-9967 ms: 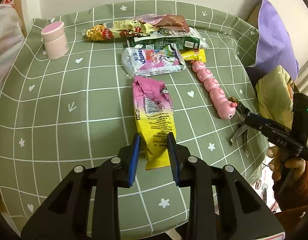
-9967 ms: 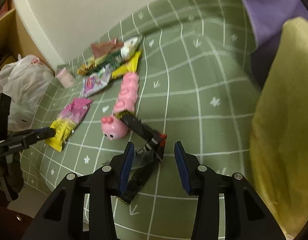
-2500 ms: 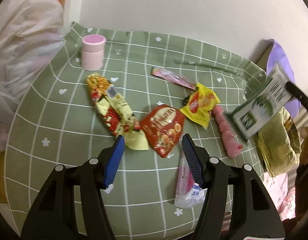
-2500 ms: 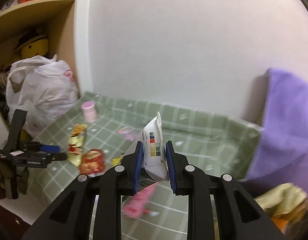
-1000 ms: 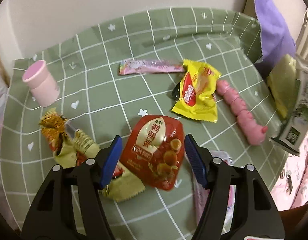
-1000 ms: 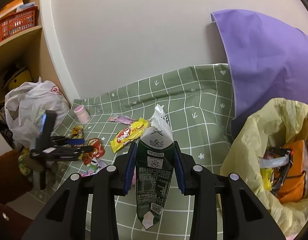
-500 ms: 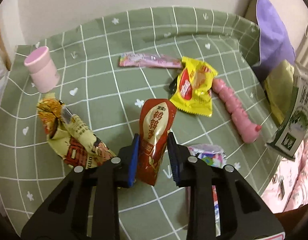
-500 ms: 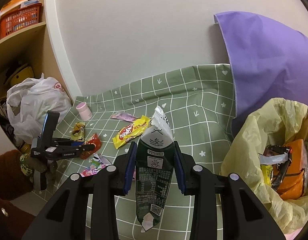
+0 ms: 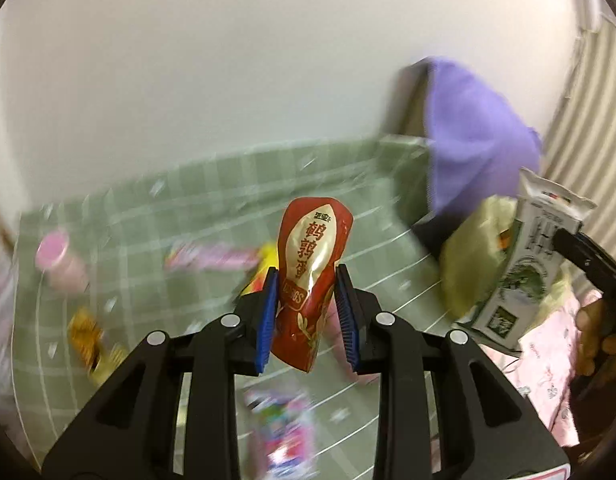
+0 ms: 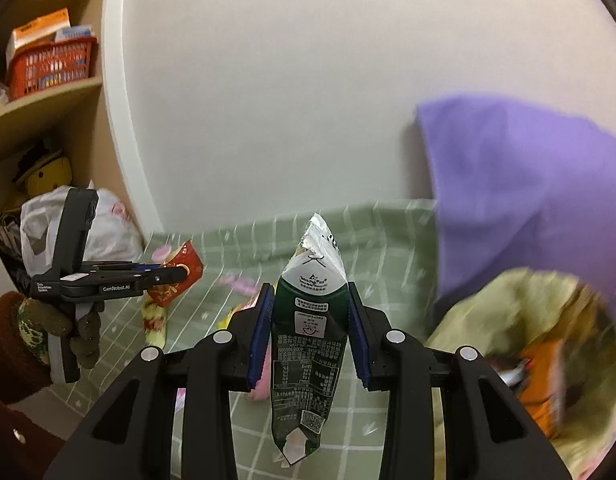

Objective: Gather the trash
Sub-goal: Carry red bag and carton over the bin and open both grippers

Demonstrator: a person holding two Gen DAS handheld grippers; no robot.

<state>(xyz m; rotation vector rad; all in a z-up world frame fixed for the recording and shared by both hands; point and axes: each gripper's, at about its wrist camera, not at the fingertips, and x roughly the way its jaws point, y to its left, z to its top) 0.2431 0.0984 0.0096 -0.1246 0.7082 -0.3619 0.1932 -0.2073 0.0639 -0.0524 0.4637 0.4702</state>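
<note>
My left gripper (image 9: pixel 305 318) is shut on a red snack pouch (image 9: pixel 312 264) with gold Chinese lettering and holds it upright above the green checked table (image 9: pixel 147 240). My right gripper (image 10: pixel 310 336) is shut on a crushed green and white drink carton (image 10: pixel 308 336), also off the table. The carton (image 9: pixel 532 256) also shows at the right of the left wrist view, beside the yellow trash bag (image 9: pixel 468 256). In the right wrist view the bag (image 10: pixel 520 336) lies open at lower right with orange trash inside, and the left gripper (image 10: pixel 175 276) holds the pouch (image 10: pixel 177 276) at left.
A pink cup (image 9: pixel 59 260), a gold-red wrapper (image 9: pixel 87 340), a long pink wrapper (image 9: pixel 211 258), a yellow wrapper (image 9: pixel 259 268) and a pink-white packet (image 9: pixel 283 428) lie on the table. A purple pillow (image 10: pixel 528 196) leans against the wall. A white plastic bag (image 10: pixel 103 220) and shelves stand at left.
My left gripper has lifted the red pouch off the table and tilted up toward the wall. My right gripper has kept its hold on the carton and turned slightly left.
</note>
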